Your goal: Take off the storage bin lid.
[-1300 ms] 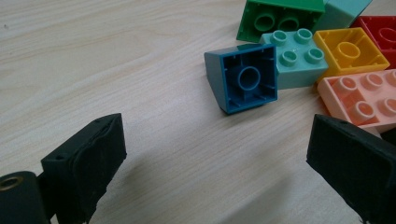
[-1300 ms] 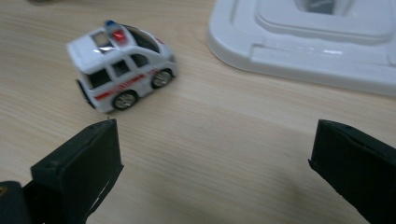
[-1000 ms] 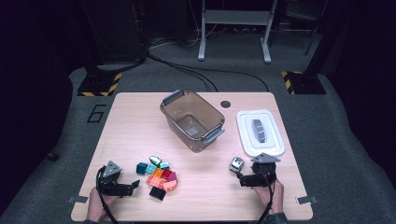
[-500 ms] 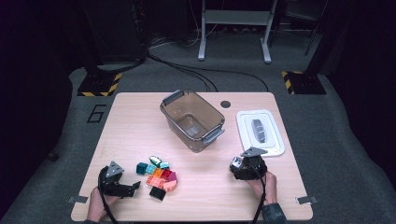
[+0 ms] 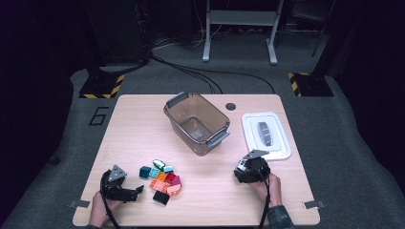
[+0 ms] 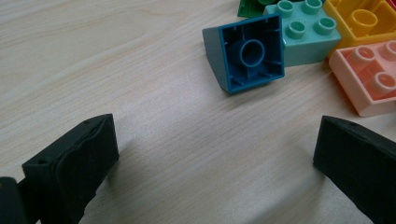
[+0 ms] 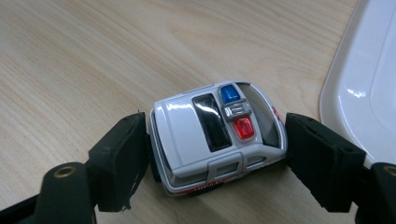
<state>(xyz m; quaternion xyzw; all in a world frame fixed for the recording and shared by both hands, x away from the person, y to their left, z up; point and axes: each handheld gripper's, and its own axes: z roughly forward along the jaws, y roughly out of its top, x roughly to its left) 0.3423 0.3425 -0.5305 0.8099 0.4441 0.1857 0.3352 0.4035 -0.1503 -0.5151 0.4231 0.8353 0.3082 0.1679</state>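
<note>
**Right tool clamps the toy car at the lower right of the counter**

Here's the wooden counter (image 5: pixel 143 124), spread across the middle of the high view. At its centre sits the clear brown bin (image 5: pixel 197 122), open and tilted on a diagonal. To its right, the white lid (image 5: pixel 266 135) lies flat with a grey handle on top. Down at lower left of centre, a heap of bricks (image 5: pixel 162 180) huddles together, colours mixed.

Now the left tool (image 5: pixel 139 189), low in the left corner of the high view: its jaws stand wide apart over bare wood with nothing between them. In the left gripper view a teal brick (image 6: pixel 246 53) lies on its side in the upper middle, hollow underside showing, well ahead of the jaws.

And the right tool (image 7: pixel 215 151), at lower right in the high view just below the lid: its jaws have just been closing, and the pads press on both ends of the white toy police car (image 7: pixel 215 135). The car sits on the counter, roof up, blue and red lights showing, the lid's edge just beside it at the right of the right gripper view.
</note>
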